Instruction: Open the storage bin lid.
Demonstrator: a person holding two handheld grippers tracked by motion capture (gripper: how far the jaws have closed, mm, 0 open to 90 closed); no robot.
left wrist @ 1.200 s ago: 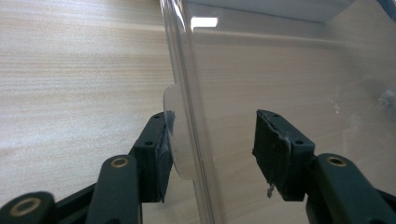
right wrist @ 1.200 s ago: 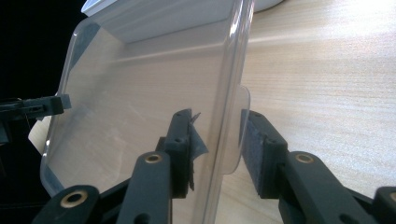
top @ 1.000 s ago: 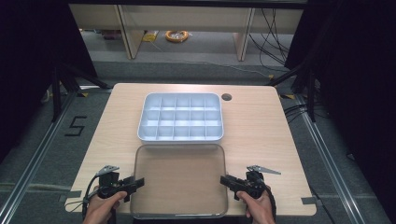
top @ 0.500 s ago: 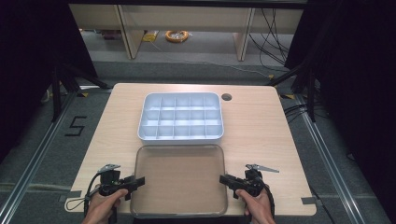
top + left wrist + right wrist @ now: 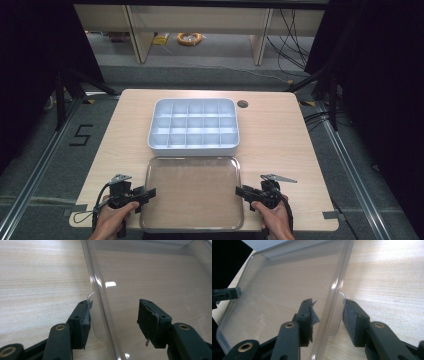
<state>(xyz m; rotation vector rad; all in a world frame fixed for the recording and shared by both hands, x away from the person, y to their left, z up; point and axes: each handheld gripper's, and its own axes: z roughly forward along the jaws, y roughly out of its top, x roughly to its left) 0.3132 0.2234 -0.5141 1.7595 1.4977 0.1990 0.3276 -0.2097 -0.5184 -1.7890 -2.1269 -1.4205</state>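
Note:
A clear plastic lid (image 5: 192,192) lies flat on the near half of the wooden table. Behind it stands a white tray (image 5: 193,126) divided into several bare compartments. My left gripper (image 5: 148,193) is at the lid's left edge. In the left gripper view the lid's rim (image 5: 100,302) runs between the jaws of the left gripper (image 5: 113,322), which is open. My right gripper (image 5: 239,191) is at the lid's right edge. In the right gripper view the right gripper (image 5: 329,321) is open, with the rim tab (image 5: 337,315) between its jaws, close to the right pad.
The table (image 5: 280,140) has a round cable hole (image 5: 243,104) at the back right of the tray. Bare wood lies on both sides of the tray and lid. The near table edge is just under the hands. Cables and an orange coil (image 5: 189,38) lie on the floor behind.
Both grippers have edged slightly inward, onto the lid's left and right rims. The lid and tray have not moved.

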